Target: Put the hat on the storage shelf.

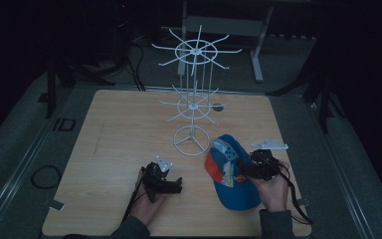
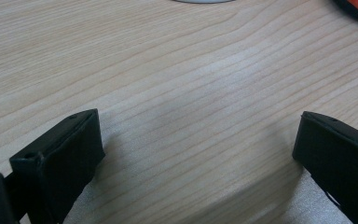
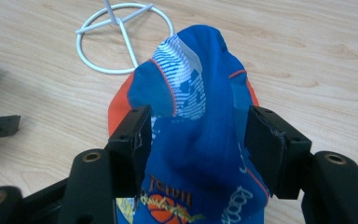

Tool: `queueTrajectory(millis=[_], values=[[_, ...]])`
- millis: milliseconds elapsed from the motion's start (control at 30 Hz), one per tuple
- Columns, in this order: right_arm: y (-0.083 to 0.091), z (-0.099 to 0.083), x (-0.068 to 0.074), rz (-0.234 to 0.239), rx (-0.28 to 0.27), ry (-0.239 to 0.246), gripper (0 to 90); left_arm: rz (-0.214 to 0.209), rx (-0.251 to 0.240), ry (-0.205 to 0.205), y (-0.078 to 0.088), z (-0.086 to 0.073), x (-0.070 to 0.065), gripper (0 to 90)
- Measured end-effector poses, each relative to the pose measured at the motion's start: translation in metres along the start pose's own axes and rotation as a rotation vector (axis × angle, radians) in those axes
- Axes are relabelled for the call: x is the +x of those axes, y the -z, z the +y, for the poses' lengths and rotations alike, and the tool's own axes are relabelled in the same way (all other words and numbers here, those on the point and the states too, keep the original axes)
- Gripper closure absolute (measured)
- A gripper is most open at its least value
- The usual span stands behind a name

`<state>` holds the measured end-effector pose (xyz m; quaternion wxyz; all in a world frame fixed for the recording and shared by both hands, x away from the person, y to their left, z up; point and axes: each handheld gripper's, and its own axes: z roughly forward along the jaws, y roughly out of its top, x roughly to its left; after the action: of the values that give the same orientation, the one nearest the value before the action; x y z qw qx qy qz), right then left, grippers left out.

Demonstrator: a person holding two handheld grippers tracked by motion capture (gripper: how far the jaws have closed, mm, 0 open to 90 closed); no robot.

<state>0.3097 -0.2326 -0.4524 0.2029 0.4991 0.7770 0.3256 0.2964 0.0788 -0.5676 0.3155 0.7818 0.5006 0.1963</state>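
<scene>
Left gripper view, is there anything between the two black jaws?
No, the left tool is open, with bare wooden table between its jaws.

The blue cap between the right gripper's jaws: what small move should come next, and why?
Probably close the right gripper a little more on the blue cap. In the right gripper view the crown fabric bunches between the two pads and seems to touch both, yet the jaws stand wide, so the hold looks loose. A firmer pinch should come before lifting it toward the white wire rack.
</scene>
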Motion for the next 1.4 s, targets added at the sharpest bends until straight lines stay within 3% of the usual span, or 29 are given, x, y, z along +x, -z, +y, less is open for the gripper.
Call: queueTrajectory(millis=[800, 1400], values=[[-0.017, 0.024, -0.013, 0.049, 0.043, -0.005, 39.3, 0.002, -0.003, -0.002, 0.000, 0.000, 0.000, 1.9], [-0.038, 0.038, -0.014, 0.052, 0.099, 0.000, 38.2, 0.001, -0.002, -0.002, 0.000, 0.000, 0.000, 1.9]])
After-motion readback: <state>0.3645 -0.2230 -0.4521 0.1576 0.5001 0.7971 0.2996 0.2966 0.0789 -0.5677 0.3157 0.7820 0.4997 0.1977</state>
